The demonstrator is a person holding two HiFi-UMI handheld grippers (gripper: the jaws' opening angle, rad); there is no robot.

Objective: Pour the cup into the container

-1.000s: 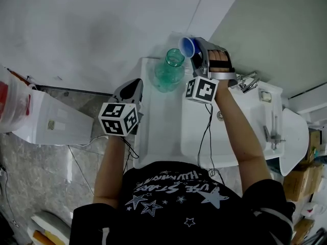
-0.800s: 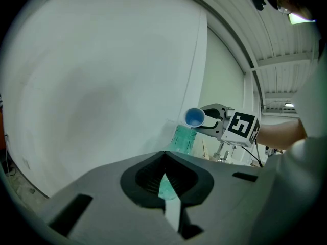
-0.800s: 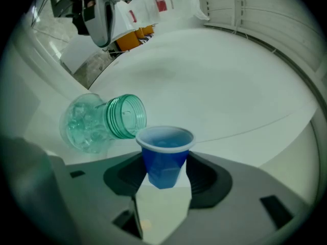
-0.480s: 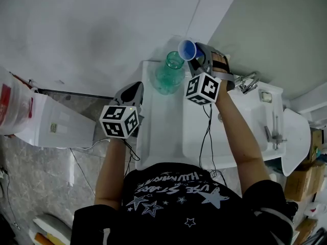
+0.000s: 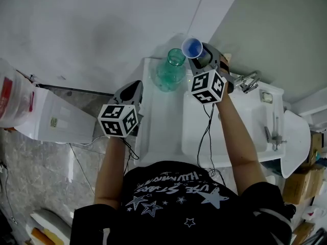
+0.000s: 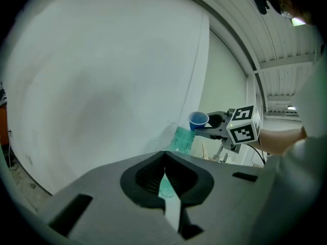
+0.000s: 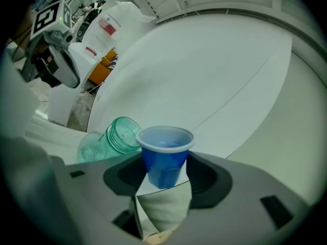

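Observation:
A small blue cup [image 5: 193,47] [image 7: 164,154] stands nearly upright between the jaws of my right gripper [image 5: 198,54] [image 7: 164,170], which is shut on it. The cup hangs just right of and above the mouth of a green glass jar [image 5: 170,71] [image 7: 110,139] that stands on the white table [image 5: 162,131]. What is inside the cup I cannot tell. My left gripper [image 5: 133,90] [image 6: 164,173] hovers at the table's left edge, short of the jar, its jaws shut with nothing between them. In the left gripper view the cup [image 6: 198,120] sits above the jar [image 6: 182,139].
A white sink [image 5: 245,126] with a metal tap [image 5: 249,80] lies right of the table. A black cable [image 5: 207,131] hangs from the right gripper. A white box [image 5: 53,119] stands on the floor at the left. A white wall closes the far side.
The cup was tipped toward the jar's mouth; now it is turned back nearly upright and has shifted slightly right. The left gripper has stayed in place.

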